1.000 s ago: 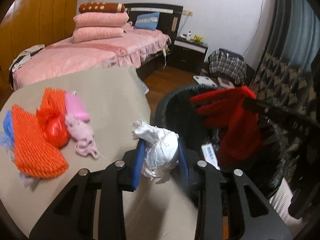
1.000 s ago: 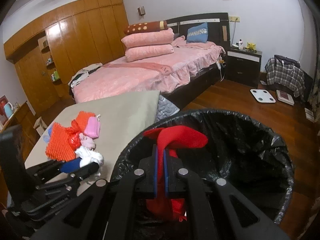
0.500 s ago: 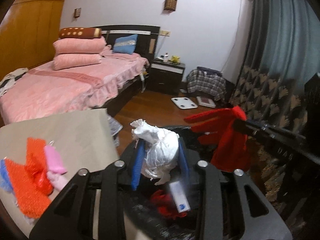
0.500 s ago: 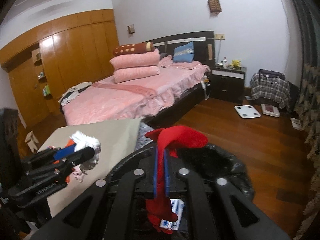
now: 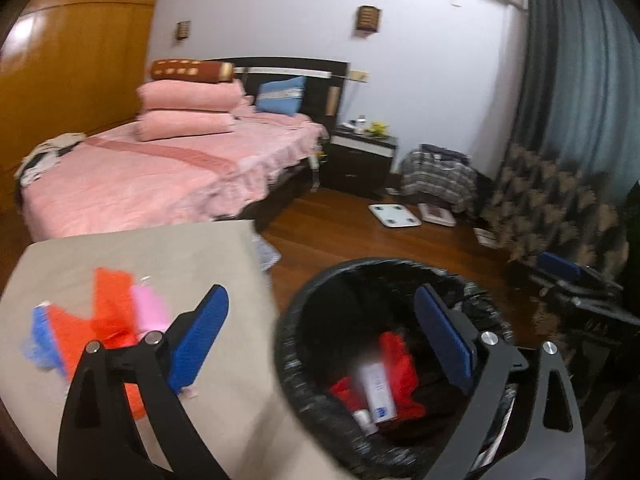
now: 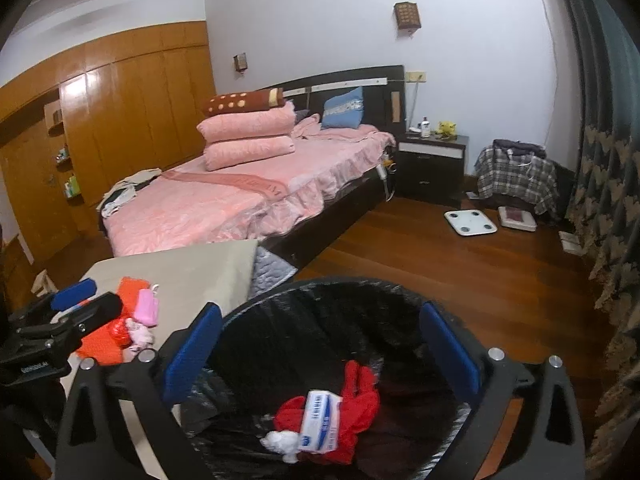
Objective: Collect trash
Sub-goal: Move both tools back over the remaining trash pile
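Observation:
A bin lined with a black bag (image 5: pixel 304 320) (image 6: pixel 400 292) stands beside a beige table (image 5: pixel 140 252) (image 6: pixel 192 268). Inside it lie a red glove (image 6: pixel 360 396) (image 5: pixel 400 364), a white and blue box (image 6: pixel 318 420) (image 5: pixel 378 392) and a crumpled white paper (image 6: pixel 280 442). My left gripper (image 5: pixel 320 344) is open and empty, straddling the bin's near-left rim. My right gripper (image 6: pixel 320 352) is open and empty above the bin. On the table lie orange net (image 5: pixel 108 300) (image 6: pixel 128 288), a pink piece (image 5: pixel 148 308) (image 6: pixel 146 306) and a blue scrap (image 5: pixel 38 328).
A pink bed (image 6: pixel 240 200) stands behind the table, with a dark nightstand (image 6: pixel 432 160) to its right. A white scale (image 6: pixel 470 222) lies on the wooden floor. Patterned curtains (image 6: pixel 608 200) hang at the right. The left gripper shows in the right wrist view (image 6: pixel 76 304).
Both grippers have opened. The white paper has dropped from the left and the red glove from the right; both now lie in the bin. The cameras tilted upward.

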{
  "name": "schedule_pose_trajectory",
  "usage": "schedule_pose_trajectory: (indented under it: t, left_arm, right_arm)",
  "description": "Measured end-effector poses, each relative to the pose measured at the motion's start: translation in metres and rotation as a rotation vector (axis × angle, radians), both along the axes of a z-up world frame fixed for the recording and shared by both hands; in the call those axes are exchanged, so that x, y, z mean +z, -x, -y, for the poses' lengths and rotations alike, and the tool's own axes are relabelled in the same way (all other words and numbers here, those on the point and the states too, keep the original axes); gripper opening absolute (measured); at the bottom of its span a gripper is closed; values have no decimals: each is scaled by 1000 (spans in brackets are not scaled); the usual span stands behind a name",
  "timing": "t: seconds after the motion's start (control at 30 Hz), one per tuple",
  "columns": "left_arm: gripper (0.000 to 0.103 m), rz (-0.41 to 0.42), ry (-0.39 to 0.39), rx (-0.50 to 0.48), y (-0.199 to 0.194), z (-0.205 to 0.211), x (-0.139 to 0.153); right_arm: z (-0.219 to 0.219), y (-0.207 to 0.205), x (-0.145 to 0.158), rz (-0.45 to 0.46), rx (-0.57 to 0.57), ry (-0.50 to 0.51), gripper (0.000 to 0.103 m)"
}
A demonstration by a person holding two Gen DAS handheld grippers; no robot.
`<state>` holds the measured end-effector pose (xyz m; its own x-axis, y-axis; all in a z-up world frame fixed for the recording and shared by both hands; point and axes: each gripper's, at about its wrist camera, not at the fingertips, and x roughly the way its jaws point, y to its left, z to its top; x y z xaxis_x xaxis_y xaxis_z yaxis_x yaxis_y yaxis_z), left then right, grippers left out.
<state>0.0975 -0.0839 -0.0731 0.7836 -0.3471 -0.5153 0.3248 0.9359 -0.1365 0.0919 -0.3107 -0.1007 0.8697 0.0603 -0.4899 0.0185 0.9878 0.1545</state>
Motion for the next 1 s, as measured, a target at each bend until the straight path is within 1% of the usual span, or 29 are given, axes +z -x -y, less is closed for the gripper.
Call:
schedule_pose_trajectory:
  t: [0.1, 0.33, 0.6, 0.8, 1.0]
  left_arm:
    - [93, -2, -21, 63, 5, -26, -1]
    - [93, -15, -84, 211, 19, -88, -9]
    - [93, -43, -113, 354, 35, -155, -23]
    - [93, -52, -120, 421, 41, -189, -33]
    - [93, -66, -107, 461, 31, -213, -40]
  right_arm:
    - [-13, -2, -2, -6, 28, -15, 97]
    - [-73, -15, -8, -4, 146, -17, 97]
    - [-140, -29, -20, -14, 268, 1, 97]
    - [-184, -42, -34, -37, 346, 17, 97]
    - [-218, -58, -52, -64, 398, 33, 96]
